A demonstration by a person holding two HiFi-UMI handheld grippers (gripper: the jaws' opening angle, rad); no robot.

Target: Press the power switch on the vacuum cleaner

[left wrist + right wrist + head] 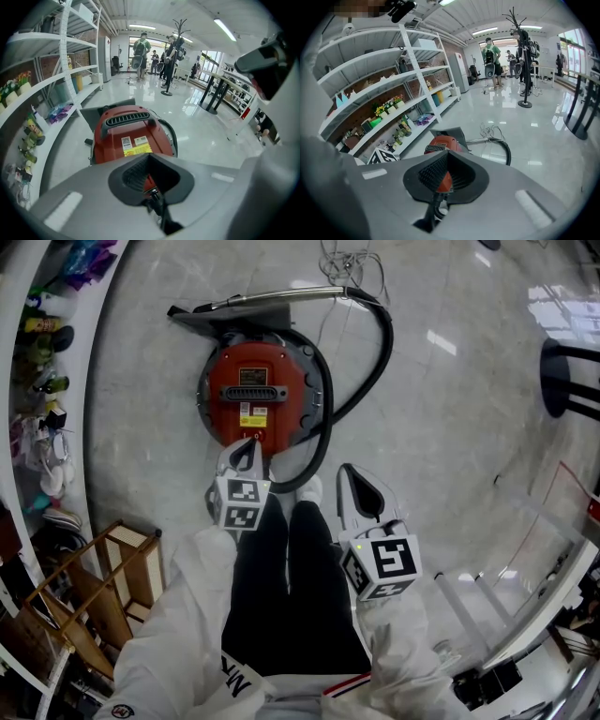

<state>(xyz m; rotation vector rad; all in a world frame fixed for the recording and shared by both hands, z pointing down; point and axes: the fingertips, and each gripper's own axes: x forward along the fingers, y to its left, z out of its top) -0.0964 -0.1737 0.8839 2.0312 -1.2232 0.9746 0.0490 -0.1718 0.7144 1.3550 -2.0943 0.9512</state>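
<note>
my left tongs (249, 446), closed and empty, sit at the red vacuum cleaner (255, 390)'s lower edge, frame centre; the closed right tongs (349, 474) hang farther off, lower right.

White shelves (389, 82), coat stand (524, 61), wooden rack (131, 538), glossy floor (450, 409)

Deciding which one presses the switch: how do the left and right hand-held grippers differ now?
The left hand-held gripper points at the near edge of the red vacuum cleaner; the right hand-held gripper hangs over the floor. Left is further forward than right. Both have jaws together, empty.
</note>
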